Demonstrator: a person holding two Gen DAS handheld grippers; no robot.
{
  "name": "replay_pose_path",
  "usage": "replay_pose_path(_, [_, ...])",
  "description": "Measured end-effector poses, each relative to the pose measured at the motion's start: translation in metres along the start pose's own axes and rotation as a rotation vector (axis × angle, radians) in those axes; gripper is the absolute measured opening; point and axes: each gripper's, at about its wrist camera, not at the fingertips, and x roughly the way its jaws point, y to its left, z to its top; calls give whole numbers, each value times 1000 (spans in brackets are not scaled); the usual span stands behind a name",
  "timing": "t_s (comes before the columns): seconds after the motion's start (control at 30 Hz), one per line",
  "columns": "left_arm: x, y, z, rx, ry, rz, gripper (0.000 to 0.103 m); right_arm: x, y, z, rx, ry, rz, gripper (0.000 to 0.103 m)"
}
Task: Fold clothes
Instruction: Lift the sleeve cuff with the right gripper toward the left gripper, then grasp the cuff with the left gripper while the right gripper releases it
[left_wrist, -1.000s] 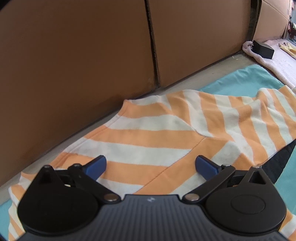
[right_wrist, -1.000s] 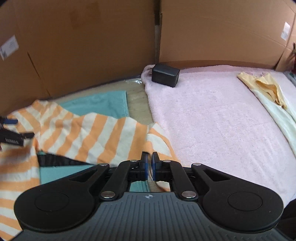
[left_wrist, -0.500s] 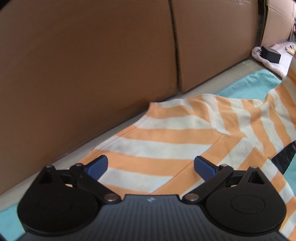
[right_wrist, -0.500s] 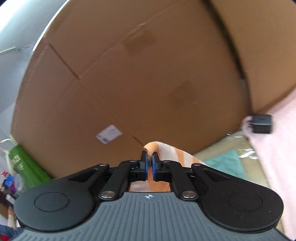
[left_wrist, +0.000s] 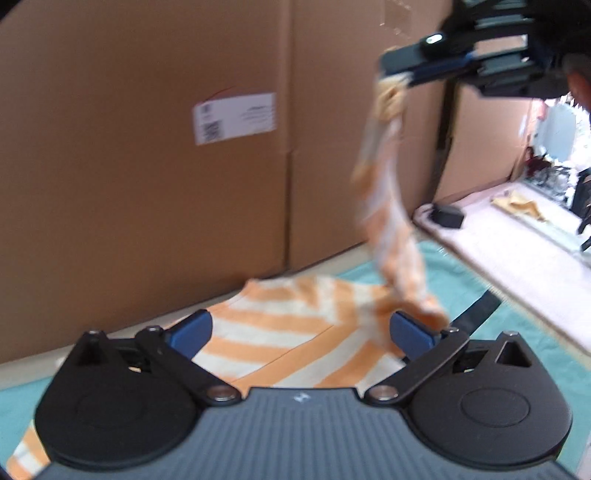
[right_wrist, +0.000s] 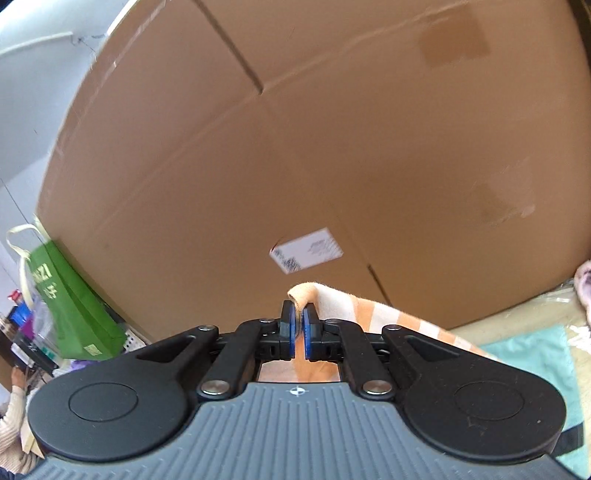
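Note:
An orange-and-white striped garment (left_wrist: 280, 339) lies on a teal cloth (left_wrist: 524, 332) by the cardboard wall. One end of it rises in a twisted strip (left_wrist: 391, 221) to my right gripper (left_wrist: 395, 75), seen high at the upper right of the left wrist view. In the right wrist view my right gripper (right_wrist: 298, 317) is shut on the striped garment (right_wrist: 369, 314), whose edge pokes up between the blue pads. My left gripper (left_wrist: 299, 328) hovers open above the flat part, with nothing between its fingers.
Tall cardboard boxes (left_wrist: 166, 147) wall the far side, one bearing a white label (left_wrist: 234, 117). A pink towel (left_wrist: 517, 251) to the right holds a black box (left_wrist: 447, 216) and a yellow cloth (left_wrist: 519, 206). A green bag (right_wrist: 70, 299) stands at the left.
My right gripper has lifted the garment's end high off the surface and swung left toward the boxes. My left gripper has risen and backed away, still open.

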Motion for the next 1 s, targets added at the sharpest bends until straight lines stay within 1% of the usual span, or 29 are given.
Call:
replay_pose_path(0.07, [7, -4, 10, 32, -30, 15, 102, 7, 13, -7, -29, 16, -38, 5])
replay_pose_path(0.13, [9, -7, 20, 86, -57, 31, 99, 12, 23, -11, -48, 31, -64, 5])
replay_pose_path(0.17, [9, -9, 24, 109, -60, 31, 91, 13, 27, -12, -61, 36, -75, 5])
replay_pose_path(0.2, [9, -11, 27, 128, -55, 27, 71, 15, 31, -13, -74, 40, -85, 5])
replay_pose_path(0.23, [8, -13, 30, 148, -51, 22, 60, 16, 32, -13, -79, 48, -94, 5])
replay_pose_path(0.27, [7, -15, 33, 167, -46, 17, 37, 18, 34, -13, -82, 53, -101, 5])
replay_pose_path(0.3, [7, -15, 34, 163, -39, 4, 8, 20, 35, -13, -85, 58, -107, 5])
replay_pose_path(0.37, [7, -11, 34, 124, -30, -19, 6, 23, 37, -12, -89, 56, -112, 5])
replay_pose_path(0.47, [0, -10, 31, 101, -53, -12, 5, 28, 35, -15, -97, 60, -107, 5])
replay_pose_path(0.6, [-12, -4, 29, 64, -78, -46, 5, 32, 36, -21, -122, 59, -100, 7])
replay_pose_path(0.67, [-14, 0, 26, 28, -74, -58, 5, 35, 40, -22, -132, 59, -87, 10])
replay_pose_path(0.7, [-15, 2, 25, 4, -73, -59, 5, 38, 41, -22, -133, 65, -75, 14])
replay_pose_path(0.73, [-16, 5, 24, -17, -71, -59, 5, 41, 42, -23, -134, 71, -63, 14])
replay_pose_path(0.8, [-20, 8, 21, -38, -77, -50, 5, 46, 48, -25, -161, 57, -48, 12])
replay_pose_path(0.87, [-23, 14, 20, -77, -77, -57, 5, 50, 52, -26, -176, 61, -38, 11])
replay_pose_path(0.9, [-25, 19, 18, -109, -79, -64, 5, 48, 50, -26, -145, 49, -13, 15])
replay_pose_path(0.93, [-27, 24, 16, -138, -83, -62, 5, 46, 47, -26, -114, 37, 12, 25])
replay_pose_path(0.97, [-29, 28, 14, -163, -89, -54, 5, 43, 45, -26, -83, 25, 37, 36])
replay_pose_path(1.0, [-31, 34, 12, -189, -93, -44, 4, 41, 42, -26, -52, 13, 62, 58])
